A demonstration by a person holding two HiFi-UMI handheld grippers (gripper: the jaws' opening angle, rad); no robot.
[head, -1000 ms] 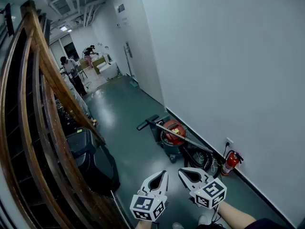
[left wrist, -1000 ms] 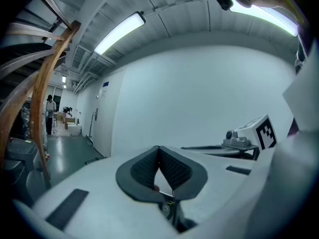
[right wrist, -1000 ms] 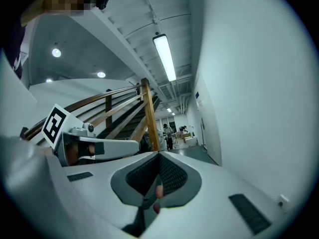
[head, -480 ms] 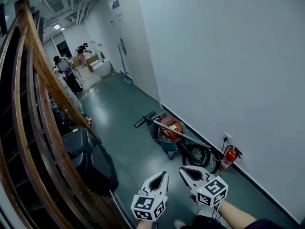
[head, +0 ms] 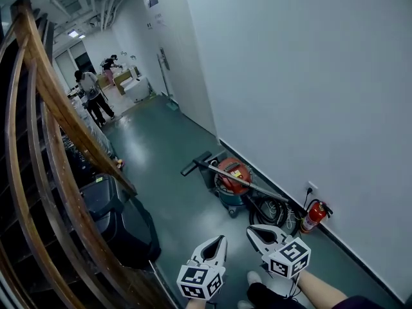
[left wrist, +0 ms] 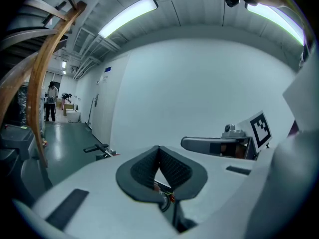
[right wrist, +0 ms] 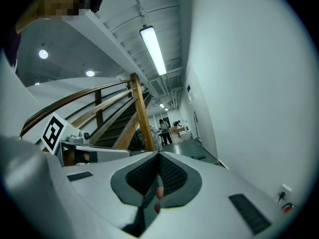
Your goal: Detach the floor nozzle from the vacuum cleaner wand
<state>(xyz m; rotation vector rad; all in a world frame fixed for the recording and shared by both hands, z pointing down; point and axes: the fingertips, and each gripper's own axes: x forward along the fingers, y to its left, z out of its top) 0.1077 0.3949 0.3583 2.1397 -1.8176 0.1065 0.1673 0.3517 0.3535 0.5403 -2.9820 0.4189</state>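
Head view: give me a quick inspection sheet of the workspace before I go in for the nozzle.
Surface: glossy green floor.
Job's things: red vacuum cleaner by the wall; wand lying across it; floor nozzle at the wand's far end, apparently attached.
Clutter: fire extinguisher; black bins under the stair railing.
Tools: left tool and right tool both shut, empty, short of the vacuum cleaner.
Cables: dark hose coiled beside the vacuum cleaner; wall outlet above it.
Surroundings: white wall; people far down the corridor.
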